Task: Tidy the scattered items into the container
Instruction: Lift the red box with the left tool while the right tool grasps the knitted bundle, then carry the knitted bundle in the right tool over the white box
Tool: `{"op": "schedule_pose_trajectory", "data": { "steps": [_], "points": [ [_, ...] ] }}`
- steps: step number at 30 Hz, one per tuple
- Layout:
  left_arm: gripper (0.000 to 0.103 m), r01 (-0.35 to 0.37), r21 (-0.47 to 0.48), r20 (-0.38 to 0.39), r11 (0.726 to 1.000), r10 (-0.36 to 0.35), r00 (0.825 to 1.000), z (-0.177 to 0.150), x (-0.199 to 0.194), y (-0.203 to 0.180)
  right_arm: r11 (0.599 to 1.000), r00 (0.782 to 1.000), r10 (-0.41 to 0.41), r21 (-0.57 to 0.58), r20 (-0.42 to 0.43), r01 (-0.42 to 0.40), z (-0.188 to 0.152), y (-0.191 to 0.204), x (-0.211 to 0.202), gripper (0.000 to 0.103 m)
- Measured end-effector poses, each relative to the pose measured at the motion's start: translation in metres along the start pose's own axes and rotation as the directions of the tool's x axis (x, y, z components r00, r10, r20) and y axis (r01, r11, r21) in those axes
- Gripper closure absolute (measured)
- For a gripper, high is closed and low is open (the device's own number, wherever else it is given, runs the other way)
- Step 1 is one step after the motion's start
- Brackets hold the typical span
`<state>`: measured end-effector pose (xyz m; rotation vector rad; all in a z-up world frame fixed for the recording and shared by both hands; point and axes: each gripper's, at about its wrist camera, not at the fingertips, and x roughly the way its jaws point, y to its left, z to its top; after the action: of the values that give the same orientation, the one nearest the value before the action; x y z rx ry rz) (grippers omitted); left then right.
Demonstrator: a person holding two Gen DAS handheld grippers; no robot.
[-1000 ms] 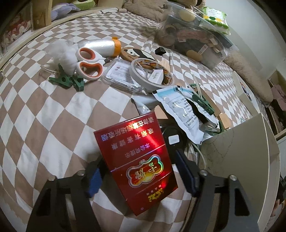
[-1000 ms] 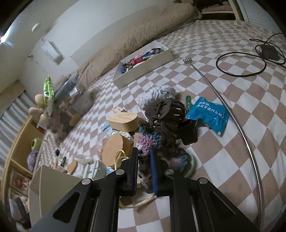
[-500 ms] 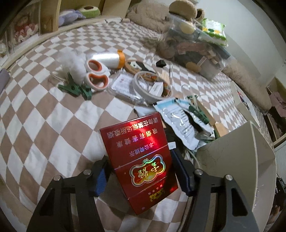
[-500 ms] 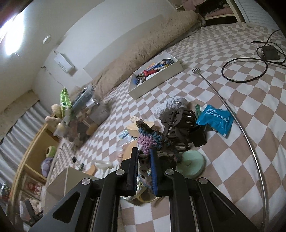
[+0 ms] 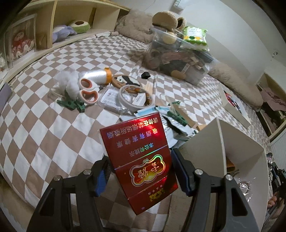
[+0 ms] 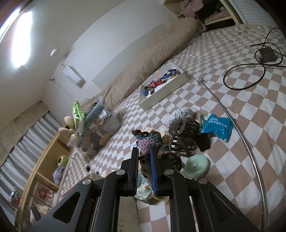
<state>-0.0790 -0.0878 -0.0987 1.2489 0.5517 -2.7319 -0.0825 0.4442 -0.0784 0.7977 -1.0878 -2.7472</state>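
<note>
While left claw (image 5: 141, 171) pinches red carton (image 5: 138, 160), right claw (image 6: 144, 160) clamps crocheted piece (image 6: 149, 141); both above checkered bedspread (image 5: 44, 107).

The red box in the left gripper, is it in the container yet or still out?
Out. The red box is clamped in the left gripper above the bedspread, beside the white container.

Around me, clockwise. My left view: wooden shelf (image 5: 75, 16) at eleven o'clock, with an avocado plush (image 5: 79, 26) in it; teddy bear (image 5: 166, 18) at twelve. My right view: wall light (image 6: 21, 37) at ten o'clock; fuzzy tan bolster (image 6: 152, 66) at twelve; black power adapter (image 6: 267, 54) with its cable at two.
</note>
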Motion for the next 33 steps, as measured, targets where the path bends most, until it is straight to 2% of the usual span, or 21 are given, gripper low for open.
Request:
{"op": "schedule_pose_trajectory", "data": {
  "steps": [9,12,13,18,23,24,25,26,27,29,33],
  "points": [
    [0.039,0.037,0.033,0.057,0.999,-0.039,0.998,0.005,-0.025,-0.014,0.999,0.999,0.049,-0.002,0.012,-0.048,0.003,0.012,-0.009,0.09],
    [0.039,0.049,0.044,0.072,0.998,-0.052,0.996,0.006,-0.032,-0.018,0.997,0.997,0.077,-0.004,0.023,-0.077,0.005,0.017,-0.015,0.099],
    [0.039,0.053,0.049,0.077,0.997,-0.057,0.995,0.007,-0.035,-0.019,0.997,0.996,0.083,-0.006,0.027,-0.083,0.006,0.019,-0.017,0.099],
    [0.039,0.079,0.073,0.098,0.994,-0.086,0.991,0.009,-0.047,-0.028,0.997,0.998,0.049,-0.055,0.029,-0.048,0.011,0.031,-0.018,0.099],
    [0.039,0.103,0.096,0.11,0.99,-0.113,0.988,0.008,-0.056,-0.037,0.996,0.997,-0.073,-0.058,-0.033,0.071,0.007,0.024,0.003,0.097],
    [0.039,0.107,0.1,0.111,0.989,-0.118,0.987,0.008,-0.058,-0.038,0.993,0.993,-0.107,-0.063,-0.052,0.104,0.005,0.021,0.009,0.086],
    [0.039,0.112,0.103,0.113,0.988,-0.124,0.986,0.008,-0.06,-0.04,0.987,0.987,-0.147,-0.078,-0.066,0.142,0.002,0.02,0.016,0.058],
    [0.039,0.118,0.107,0.114,0.987,-0.13,0.985,0.008,-0.061,-0.041,0.982,0.983,-0.169,-0.094,-0.069,0.162,-0.002,0.018,0.019,0.035],
    [0.039,0.123,0.111,0.114,0.986,-0.136,0.984,0.009,-0.062,-0.043,0.979,0.981,-0.183,-0.107,-0.07,0.175,-0.004,0.018,0.023,0.004],
    [0.039,0.132,0.116,0.115,0.984,-0.145,0.983,0.008,-0.065,-0.046,0.969,0.973,-0.215,-0.139,-0.085,0.202,-0.009,0.017,0.032,0.003],
    [0.039,0.144,0.126,0.111,0.981,-0.159,0.981,0.007,-0.066,-0.051,0.956,0.948,-0.263,-0.183,-0.177,0.231,-0.015,0.013,0.058,0.003]
  ]
}}
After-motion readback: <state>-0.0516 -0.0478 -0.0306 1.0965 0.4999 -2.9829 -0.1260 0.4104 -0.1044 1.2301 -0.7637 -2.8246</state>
